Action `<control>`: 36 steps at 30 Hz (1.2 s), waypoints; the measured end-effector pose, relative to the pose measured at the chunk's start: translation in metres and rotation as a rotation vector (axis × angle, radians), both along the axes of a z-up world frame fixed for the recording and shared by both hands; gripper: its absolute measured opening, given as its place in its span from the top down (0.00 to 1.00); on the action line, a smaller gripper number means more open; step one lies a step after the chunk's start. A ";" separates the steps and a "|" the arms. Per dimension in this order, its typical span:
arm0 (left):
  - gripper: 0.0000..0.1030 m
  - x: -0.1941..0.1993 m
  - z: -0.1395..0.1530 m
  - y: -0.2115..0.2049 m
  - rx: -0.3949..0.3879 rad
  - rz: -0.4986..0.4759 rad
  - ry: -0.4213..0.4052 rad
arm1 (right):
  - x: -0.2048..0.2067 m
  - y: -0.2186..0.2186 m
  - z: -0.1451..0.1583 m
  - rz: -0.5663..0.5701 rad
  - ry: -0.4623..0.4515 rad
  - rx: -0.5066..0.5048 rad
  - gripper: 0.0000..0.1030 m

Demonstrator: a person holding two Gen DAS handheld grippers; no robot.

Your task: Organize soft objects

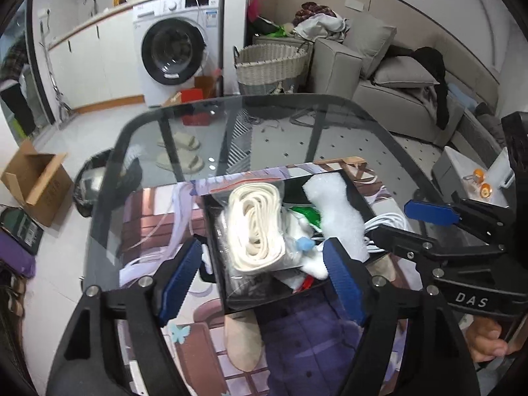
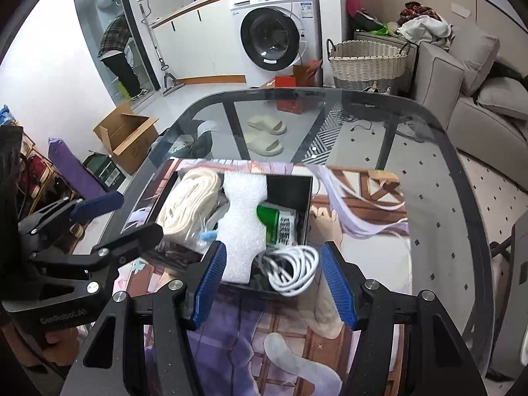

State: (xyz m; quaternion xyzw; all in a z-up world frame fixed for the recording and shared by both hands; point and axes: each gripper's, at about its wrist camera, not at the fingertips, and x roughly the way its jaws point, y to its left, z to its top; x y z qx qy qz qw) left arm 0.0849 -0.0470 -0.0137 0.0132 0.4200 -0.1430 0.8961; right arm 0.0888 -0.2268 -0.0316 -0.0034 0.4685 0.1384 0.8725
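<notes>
On the glass bench (image 2: 429,151) we see a printed mat (image 2: 363,204), and on it a black box (image 2: 305,194) packed with soft things. Going left to right in the right wrist view, the box holds a coil of cream strap (image 2: 188,201) against its left wall, a small blue piece (image 2: 207,235) we cannot identify, a strip of white foam (image 2: 242,217) running down the middle, a green-and-white packet (image 2: 279,222), and a coiled white cable (image 2: 292,272) spilling over the near right corner. Under the strap lie clear wrapping and dark items too jumbled to name. Our left gripper (image 1: 264,280) hangs above the near left of the box, its blue pads wide apart and nothing between them; the strap (image 1: 254,227) lies below, untouched. Our right gripper (image 2: 274,285) hangs over the near edge, jaws about half spread, holding nothing, with the cable and foam end showing in the gap but clear of the pads. Each view cuts off the gripper bodies at the bottom edge, and a hand (image 1: 488,340) shows only partly behind the right gripper.
</notes>
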 end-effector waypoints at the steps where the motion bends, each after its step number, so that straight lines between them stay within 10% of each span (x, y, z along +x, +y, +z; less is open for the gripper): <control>1: 0.26 -0.004 -0.001 0.001 0.004 0.009 -0.009 | -0.001 0.000 -0.001 0.011 -0.003 0.001 0.41; 21: 0.26 -0.060 -0.041 0.025 0.022 0.086 -0.105 | -0.061 -0.007 -0.032 -0.020 -0.077 0.066 0.40; 36: 0.12 -0.098 -0.001 0.022 0.063 0.100 -0.416 | -0.092 -0.008 0.012 -0.070 -0.456 0.015 0.28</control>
